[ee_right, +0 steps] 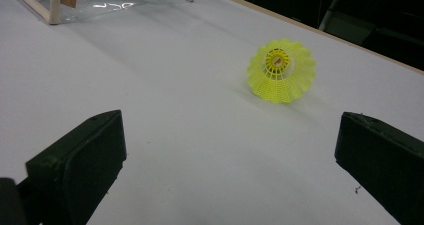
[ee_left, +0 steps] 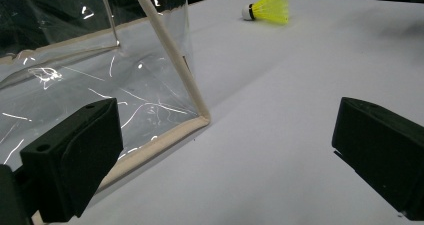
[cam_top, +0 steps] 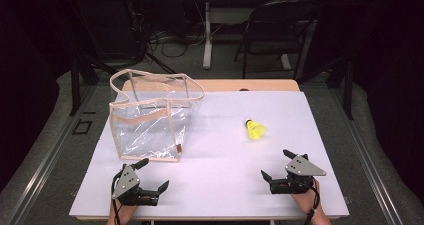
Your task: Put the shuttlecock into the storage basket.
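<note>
A yellow plastic shuttlecock (cam_top: 255,129) lies on its side on the white table sheet (cam_top: 220,185), right of centre. A clear plastic bag with beige trim (cam_top: 150,116) stands open-topped at the left. My left gripper (cam_top: 155,173) rests near the front edge, just in front of the bag, open and holding nothing. My right gripper (cam_top: 275,163) rests at the front right, open, a short way in front of the shuttlecock. The left gripper view has the bag's corner (ee_left: 202,117) close ahead and the shuttlecock (ee_left: 272,7) far off. In the right gripper view the shuttlecock (ee_right: 281,71) shows its open skirt.
A wooden strip of table (cam_top: 250,85) shows beyond the sheet. A dark folding chair (cam_top: 280,30) and a desk leg (cam_top: 207,35) with cables stand on the floor behind. Bare sheet lies between the two grippers.
</note>
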The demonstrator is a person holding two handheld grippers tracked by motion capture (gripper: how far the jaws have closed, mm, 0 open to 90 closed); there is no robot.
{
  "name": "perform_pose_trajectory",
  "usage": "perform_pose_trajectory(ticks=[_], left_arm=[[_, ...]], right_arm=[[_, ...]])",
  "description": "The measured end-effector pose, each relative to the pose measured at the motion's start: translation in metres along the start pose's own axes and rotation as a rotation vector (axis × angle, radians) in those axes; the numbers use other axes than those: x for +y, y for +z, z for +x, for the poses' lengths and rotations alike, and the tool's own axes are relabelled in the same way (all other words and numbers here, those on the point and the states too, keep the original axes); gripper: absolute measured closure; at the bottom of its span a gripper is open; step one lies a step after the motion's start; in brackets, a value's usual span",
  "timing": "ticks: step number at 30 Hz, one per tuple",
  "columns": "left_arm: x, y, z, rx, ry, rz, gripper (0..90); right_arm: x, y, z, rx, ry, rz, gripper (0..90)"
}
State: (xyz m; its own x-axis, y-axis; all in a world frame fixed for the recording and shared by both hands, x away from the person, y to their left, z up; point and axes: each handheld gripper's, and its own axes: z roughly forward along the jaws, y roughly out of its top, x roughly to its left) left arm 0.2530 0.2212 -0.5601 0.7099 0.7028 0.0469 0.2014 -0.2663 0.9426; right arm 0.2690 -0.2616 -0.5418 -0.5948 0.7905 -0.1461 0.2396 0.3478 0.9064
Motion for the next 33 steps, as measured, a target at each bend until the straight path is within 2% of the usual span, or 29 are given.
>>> perform_pose_trajectory(ticks=[14, 33], left_arm=[[0.0, 0.0, 0.0, -0.001, 0.001, 0.001, 0.0], [0.0, 0.0, 0.0, -0.01, 0.005, 0.003, 0.0]], right_arm=[[0.005, 0.02, -0.016, -0.001, 0.017, 0.052, 0.0], [0.012, 0.042, -0.03, -0.003, 0.035, 0.091, 0.0]])
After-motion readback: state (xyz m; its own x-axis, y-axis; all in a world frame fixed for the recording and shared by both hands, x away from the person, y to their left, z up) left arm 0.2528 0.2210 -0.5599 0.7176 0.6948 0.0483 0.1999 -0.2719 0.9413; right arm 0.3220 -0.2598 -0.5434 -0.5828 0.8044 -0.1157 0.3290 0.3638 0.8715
